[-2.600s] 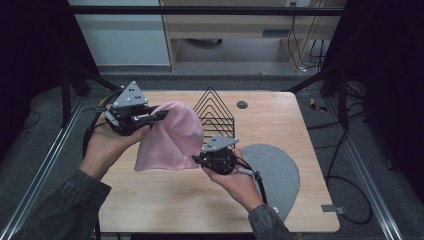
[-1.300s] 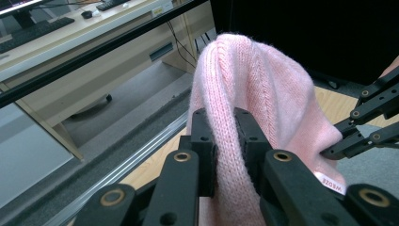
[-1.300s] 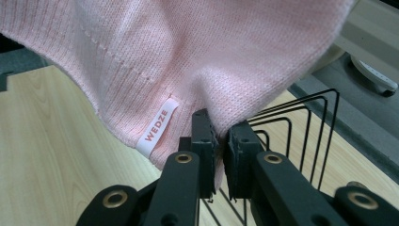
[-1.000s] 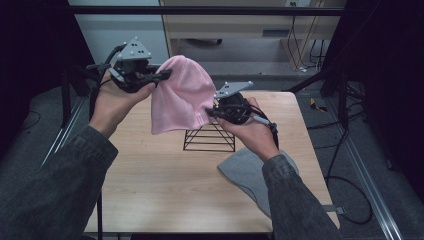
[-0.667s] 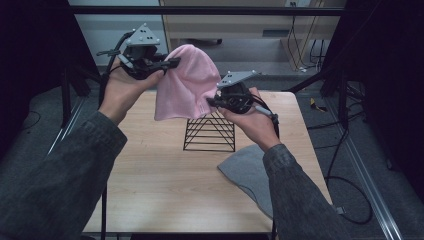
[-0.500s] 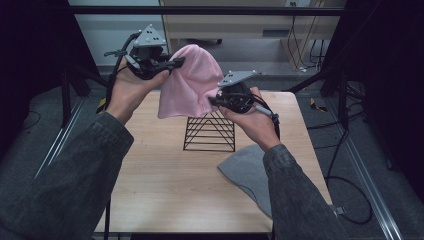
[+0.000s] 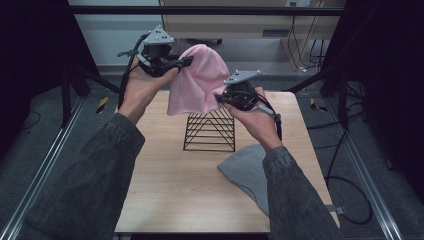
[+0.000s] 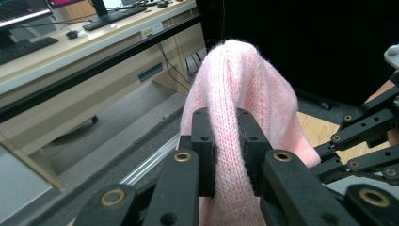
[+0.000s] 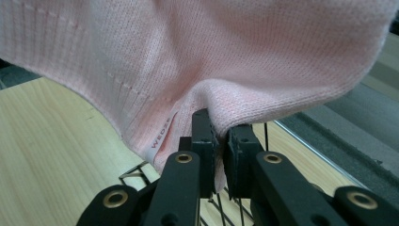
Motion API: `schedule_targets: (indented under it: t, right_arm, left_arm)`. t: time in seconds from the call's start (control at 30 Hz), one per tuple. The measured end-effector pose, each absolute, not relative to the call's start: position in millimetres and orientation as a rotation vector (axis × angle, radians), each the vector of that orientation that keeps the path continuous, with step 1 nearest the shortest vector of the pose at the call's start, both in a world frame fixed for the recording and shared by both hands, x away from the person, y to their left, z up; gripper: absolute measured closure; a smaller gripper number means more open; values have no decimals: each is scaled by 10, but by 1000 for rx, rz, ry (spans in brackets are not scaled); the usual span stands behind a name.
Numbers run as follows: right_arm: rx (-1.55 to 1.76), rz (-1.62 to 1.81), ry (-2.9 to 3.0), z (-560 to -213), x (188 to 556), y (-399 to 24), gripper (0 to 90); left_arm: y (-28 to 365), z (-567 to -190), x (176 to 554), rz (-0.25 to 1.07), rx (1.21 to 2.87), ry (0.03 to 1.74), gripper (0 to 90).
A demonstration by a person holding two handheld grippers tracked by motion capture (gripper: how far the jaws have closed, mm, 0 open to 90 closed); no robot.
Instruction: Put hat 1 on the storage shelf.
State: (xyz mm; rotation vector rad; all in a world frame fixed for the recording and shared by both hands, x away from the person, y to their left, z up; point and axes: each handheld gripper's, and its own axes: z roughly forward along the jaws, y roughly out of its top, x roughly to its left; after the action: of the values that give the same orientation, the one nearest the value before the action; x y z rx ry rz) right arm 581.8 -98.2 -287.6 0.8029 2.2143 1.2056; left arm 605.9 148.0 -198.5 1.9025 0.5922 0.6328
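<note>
A pink knit hat [image 7: 197, 82] hangs in the air above the table, held between both grippers. My left gripper [image 7: 186, 61] is shut on the hat's upper left edge; in the left gripper view the pink hat [image 8: 244, 94] is pinched between the pads [image 8: 207, 160]. My right gripper [image 7: 220, 99] is shut on the hat's lower right edge, and the right gripper view has a fold of the hat [image 9: 226, 61] clamped between its fingertips [image 9: 207, 136]. Directly below stands a black wire rack [image 7: 210, 130] shaped like a tent.
A grey knit hat [image 7: 250, 172] lies on the wooden table [image 7: 165, 190] at the front right, partly under my right forearm. Behind the table are a desk and cables. Metal rails run along both sides of the table.
Both hands have carried the pink hat up from the table and over the wire rack, the left hand drifting right. The rack stands upright nearer the table's middle than 2.6 s ago.
</note>
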Motion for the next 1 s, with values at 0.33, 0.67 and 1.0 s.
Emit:
schedule_targets:
  t: [0.33,0.67,1.0]
  right_arm:
    - [835,1188,2215,-3087,5845,-1120,837]
    - [844,1170,2195,-3226,5816,-1170,837]
    - [852,1136,2205,-3408,5762,-1240,838]
  left_arm:
    - [1426,-2214,6258,597,1827,627,801]
    - [1336,-2290,6321,643,1819,629,800]
    - [1295,-2410,6307,588,1817,598,800]
